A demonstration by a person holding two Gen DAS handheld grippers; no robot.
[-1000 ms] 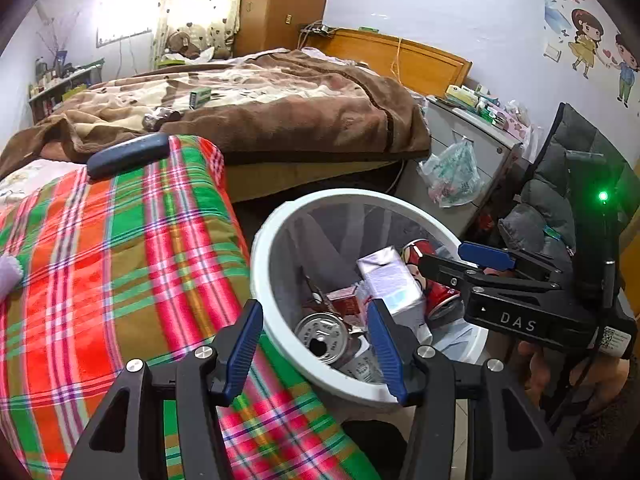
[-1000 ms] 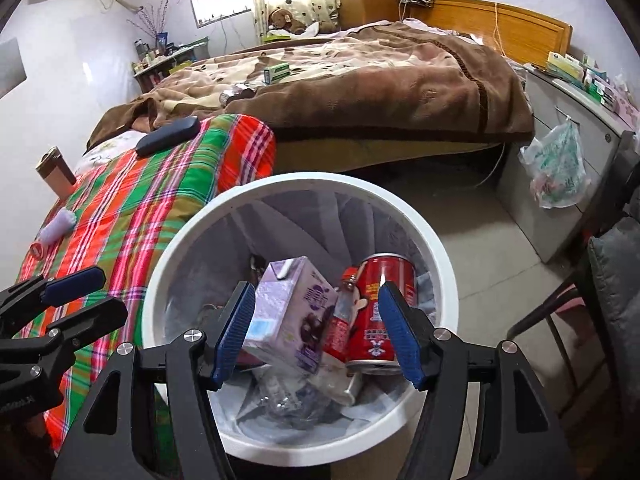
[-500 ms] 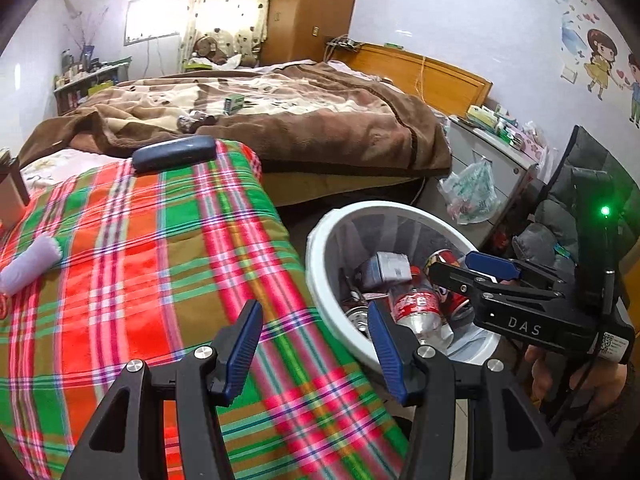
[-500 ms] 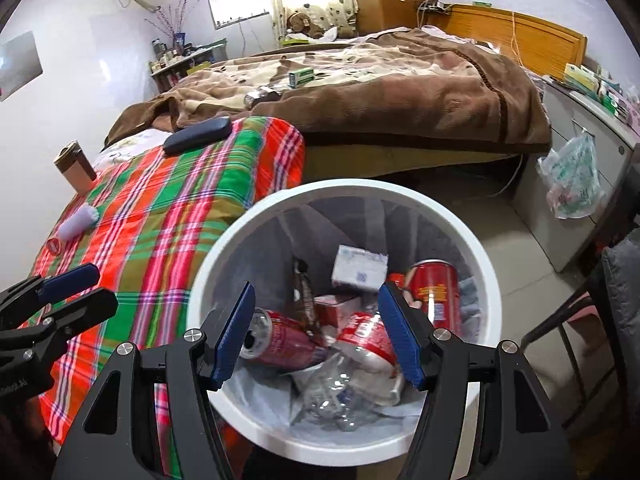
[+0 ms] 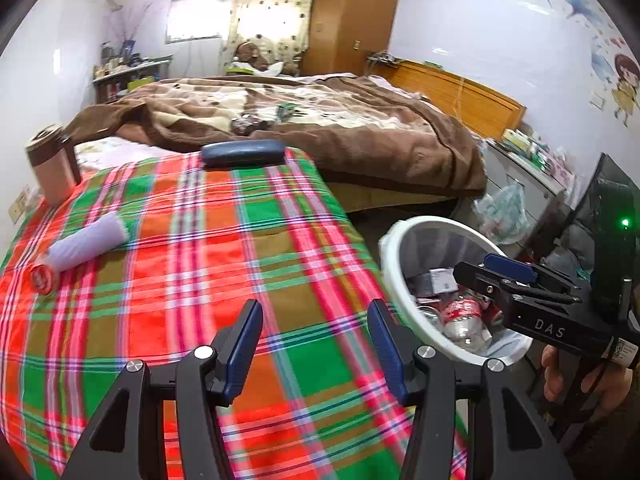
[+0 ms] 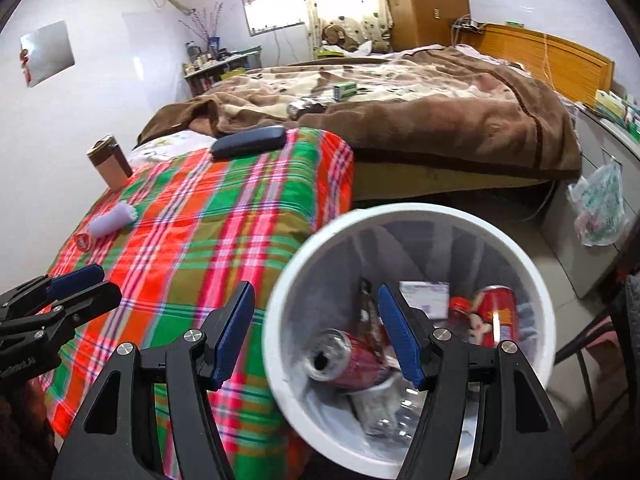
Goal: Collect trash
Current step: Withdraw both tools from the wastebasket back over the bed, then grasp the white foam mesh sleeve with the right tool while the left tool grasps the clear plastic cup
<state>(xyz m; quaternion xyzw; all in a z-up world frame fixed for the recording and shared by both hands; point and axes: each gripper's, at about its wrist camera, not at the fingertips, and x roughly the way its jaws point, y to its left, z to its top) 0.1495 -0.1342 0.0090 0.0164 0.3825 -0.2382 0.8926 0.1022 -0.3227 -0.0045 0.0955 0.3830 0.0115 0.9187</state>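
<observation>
Left gripper is hanging over the plaid cloth with fingers spread, nothing between them; right gripper is sitting over the near rim of the white trash bin, also spread wide and carrying nothing. Bin is standing just beside the cloth's edge, holding a lying red can, an upright red can, a white carton and a clear bottle. A lavender roll, red cap, dark case and brown cup are lying on the cloth.

Bin (cans inside) right of table.
</observation>
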